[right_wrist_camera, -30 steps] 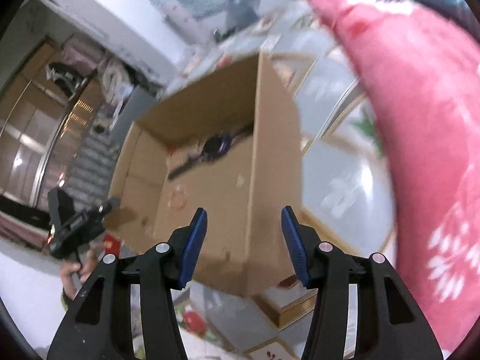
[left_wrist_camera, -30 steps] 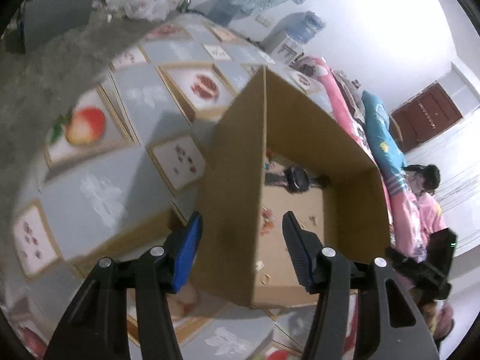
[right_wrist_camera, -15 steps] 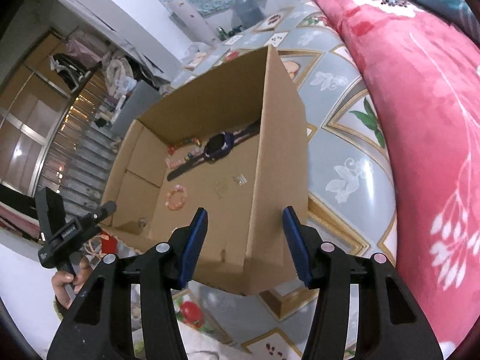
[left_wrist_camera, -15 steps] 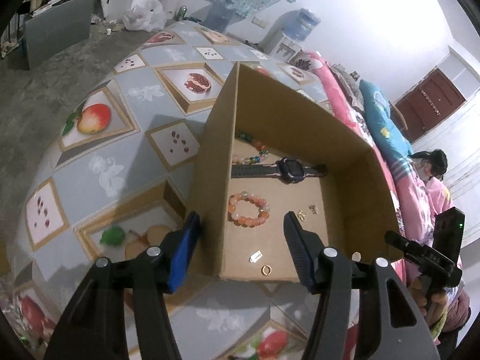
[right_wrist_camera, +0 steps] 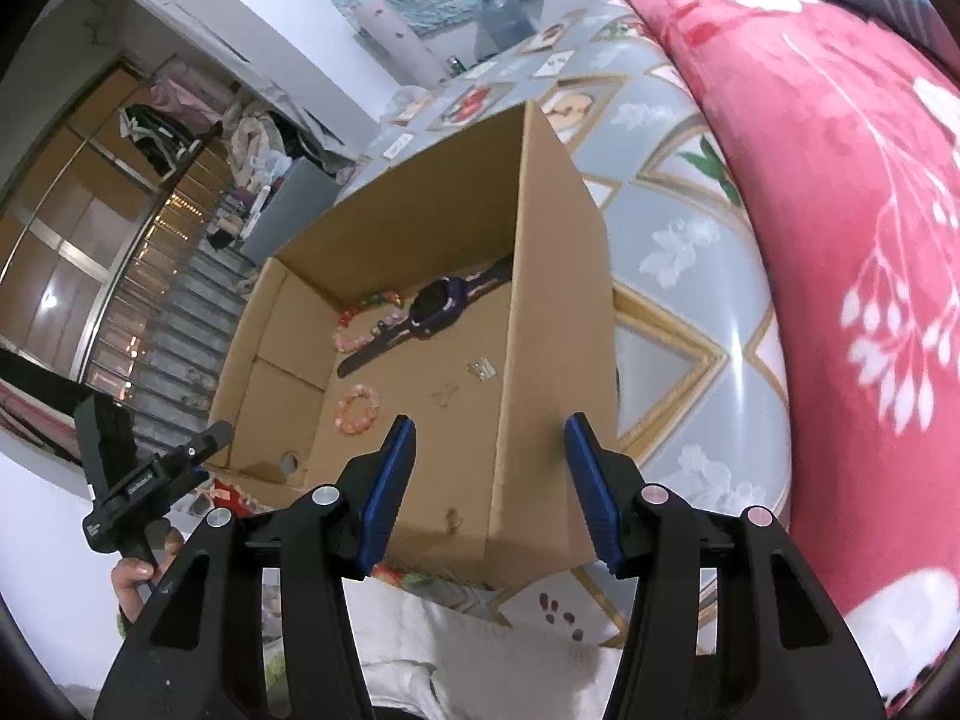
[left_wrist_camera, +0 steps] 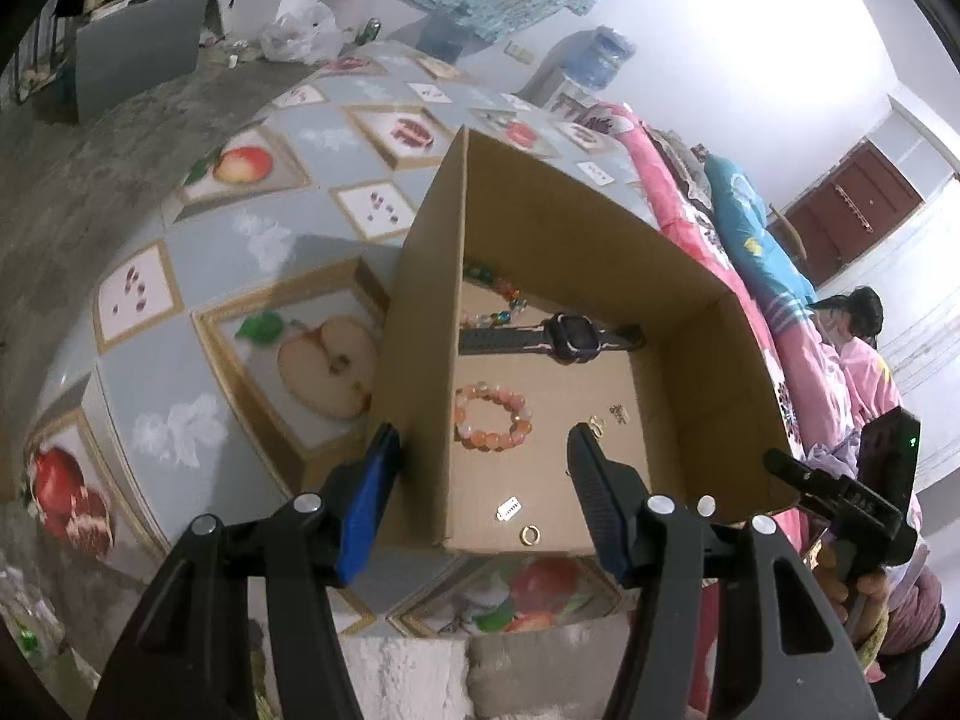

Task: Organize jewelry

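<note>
An open cardboard box stands on a fruit-print cloth. On its floor lie a dark watch, an orange bead bracelet, a multicolour bead bracelet, small gold earrings, a gold ring and a white tag. My left gripper is open and empty, straddling the box's left wall. My right gripper is open and empty, straddling the right wall.
A pink floral blanket lies right of the box. The fruit-print cloth spreads to the left. A person in pink sits at the far right. Each gripper shows in the other's view.
Both grippers have drawn back and steadied. The box sits level now and its contents show plainly. Both grippers stay open.
</note>
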Tool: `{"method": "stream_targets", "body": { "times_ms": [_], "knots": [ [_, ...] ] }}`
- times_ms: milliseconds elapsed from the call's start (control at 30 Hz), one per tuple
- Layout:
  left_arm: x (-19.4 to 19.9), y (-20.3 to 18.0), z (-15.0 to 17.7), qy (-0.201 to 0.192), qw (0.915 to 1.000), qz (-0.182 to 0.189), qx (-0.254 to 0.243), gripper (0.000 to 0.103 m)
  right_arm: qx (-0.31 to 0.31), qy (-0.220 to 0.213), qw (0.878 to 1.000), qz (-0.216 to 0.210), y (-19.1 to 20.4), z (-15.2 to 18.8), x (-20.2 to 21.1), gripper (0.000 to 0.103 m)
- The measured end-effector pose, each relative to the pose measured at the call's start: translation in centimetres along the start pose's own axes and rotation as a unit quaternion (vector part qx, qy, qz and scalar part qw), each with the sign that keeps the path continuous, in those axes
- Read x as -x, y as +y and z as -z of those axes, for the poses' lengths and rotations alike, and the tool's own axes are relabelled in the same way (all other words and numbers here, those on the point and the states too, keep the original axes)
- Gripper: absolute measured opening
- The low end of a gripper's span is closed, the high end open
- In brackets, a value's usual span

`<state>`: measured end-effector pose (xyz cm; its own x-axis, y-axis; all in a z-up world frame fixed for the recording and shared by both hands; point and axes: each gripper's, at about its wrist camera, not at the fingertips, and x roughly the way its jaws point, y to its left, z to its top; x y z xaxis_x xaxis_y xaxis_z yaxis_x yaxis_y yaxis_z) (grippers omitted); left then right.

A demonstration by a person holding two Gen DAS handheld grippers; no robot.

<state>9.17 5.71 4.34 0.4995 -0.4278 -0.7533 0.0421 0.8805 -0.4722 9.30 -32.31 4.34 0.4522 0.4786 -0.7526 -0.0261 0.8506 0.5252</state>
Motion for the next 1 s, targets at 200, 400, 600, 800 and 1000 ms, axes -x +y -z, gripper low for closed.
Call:
{"method": "stream_targets", "body": {
  "times_ms": [200,400,600,800,1000],
  "knots": [
    [0.2,0.3,0.6,-0.012,0.9999,0.004,-0.005,0.056,-0.008,-0.009,1.000,-0.002,-0.3,1.2,0.0,0.051],
    [0.7,-0.5,1.0,-0.046,0.9969,-0.037,-0.052,0.059,-0.005,-0.050,0.999,0.006,0.2,2.5,1.3,0.051],
    [3.3,-1.6,2.3,-0.107,0.9867,-0.087,-0.086,0.084,0.048,-0.124,0.988,0.075,2.2,5.8,4.0,0.068],
    [4.5,-2.7,4.2,-0.122,0.9800,-0.120,-0.101,0.097,0.037,-0.165,0.980,0.106,2.4,9.2,4.9,0.075],
    [5.0,-4.2,5.8,-0.161,0.9561,-0.194,-0.149,0.097,0.056,-0.173,0.976,0.117,4.2,11.0,4.1,0.080]
  ]
}}
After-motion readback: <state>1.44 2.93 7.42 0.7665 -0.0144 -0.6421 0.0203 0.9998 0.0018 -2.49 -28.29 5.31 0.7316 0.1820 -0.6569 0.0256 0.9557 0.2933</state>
